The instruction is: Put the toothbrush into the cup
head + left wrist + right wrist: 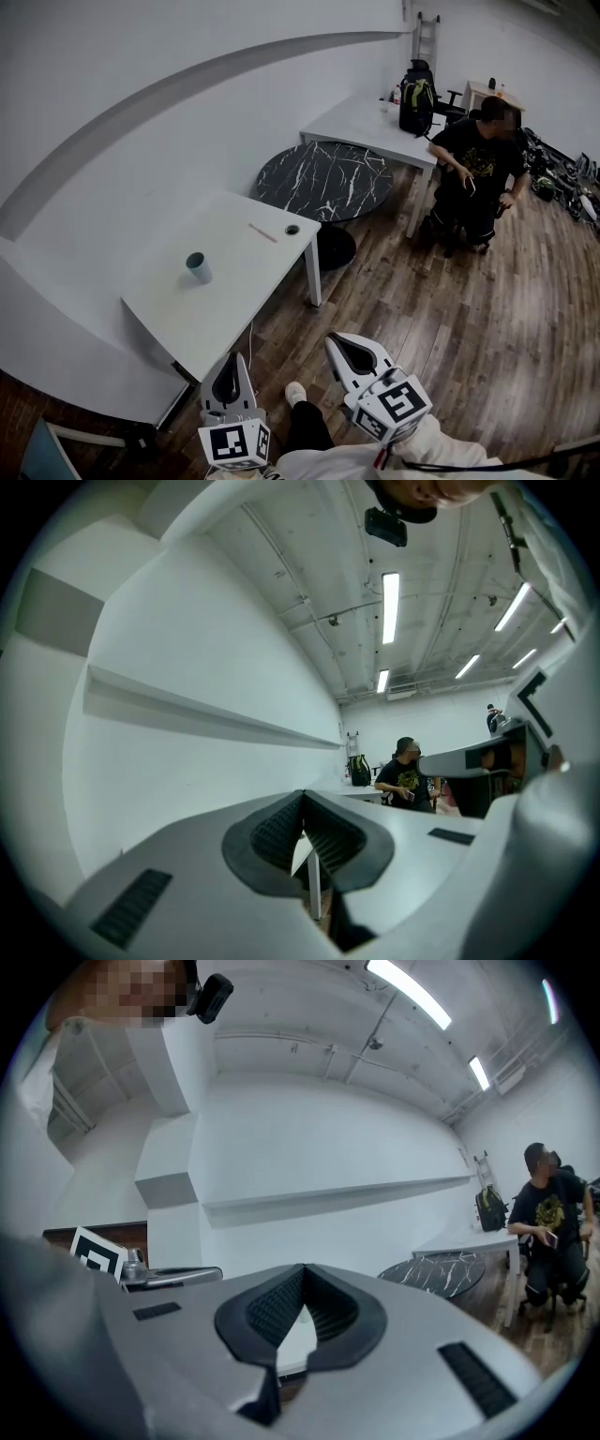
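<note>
A blue cup (198, 266) stands upright on the white table (178, 314), toward its left side. The toothbrush (262, 232), a thin pale stick, lies flat near the table's far right corner, well apart from the cup. My left gripper (232, 358) and right gripper (336, 339) hang over the wooden floor in front of the table, short of its near edge. In the left gripper view the jaws of the left gripper (303, 794) meet at their tips with nothing between them. The right gripper (303, 1267) is likewise shut and empty.
A small dark round object (292, 229) sits beside the toothbrush. Behind the white table stand a black marble round table (325, 181) and a white desk (370, 127) with a backpack (416, 98). A person (478, 169) sits at that desk.
</note>
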